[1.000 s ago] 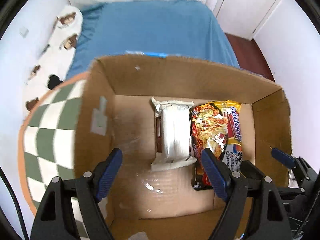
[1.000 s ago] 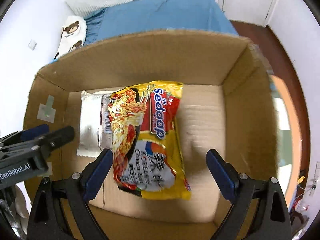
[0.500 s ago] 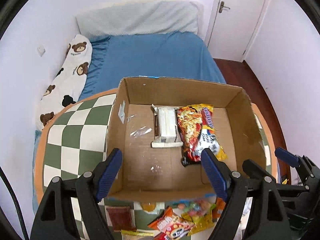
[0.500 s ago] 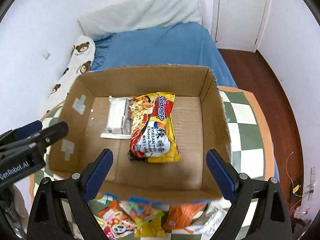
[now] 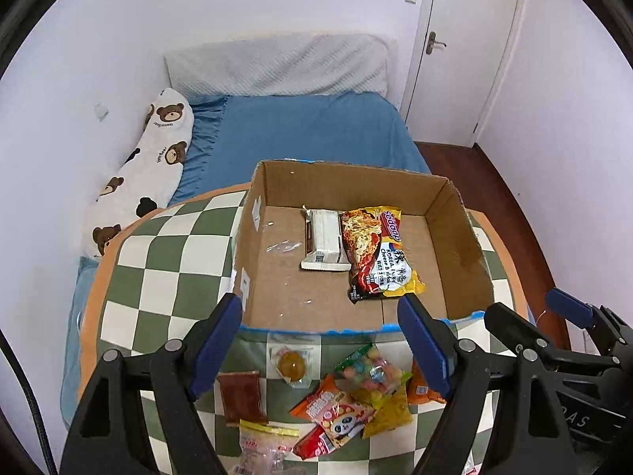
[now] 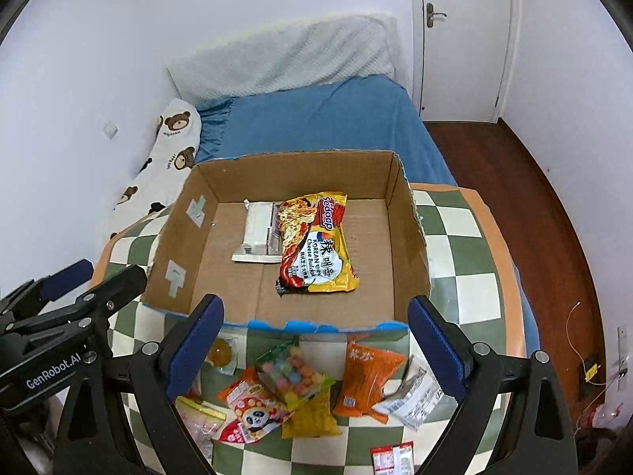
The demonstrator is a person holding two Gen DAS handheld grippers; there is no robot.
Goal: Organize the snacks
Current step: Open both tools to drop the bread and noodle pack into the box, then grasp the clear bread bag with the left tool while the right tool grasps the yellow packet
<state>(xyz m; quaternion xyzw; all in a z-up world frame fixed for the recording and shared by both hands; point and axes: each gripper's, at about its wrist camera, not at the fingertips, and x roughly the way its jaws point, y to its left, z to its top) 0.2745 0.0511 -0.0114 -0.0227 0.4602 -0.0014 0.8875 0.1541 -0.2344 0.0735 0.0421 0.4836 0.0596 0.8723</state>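
Both tongs empty above the snack pile

Left tongs (image 5: 320, 340) and right tongs (image 6: 316, 342) gape released; orange packet (image 6: 366, 376) lies lower centre, long axis upright, nearer the right.

Matt cardboard box (image 5: 277, 190) holds a glossy noodle packet (image 5: 379, 253).

I see round table (image 5: 166, 261), green-white checked cloth, orange rim. On it: open cardboard box (image 5: 455, 213) at far side. Near side, loose snacks just before box: jelly cup (image 5: 292, 364), dark red sachet (image 5: 241, 396), panda packet (image 6: 253, 411), candy bag (image 6: 292, 376), orange packet (image 6: 368, 376), white wrapper (image 6: 415, 396).
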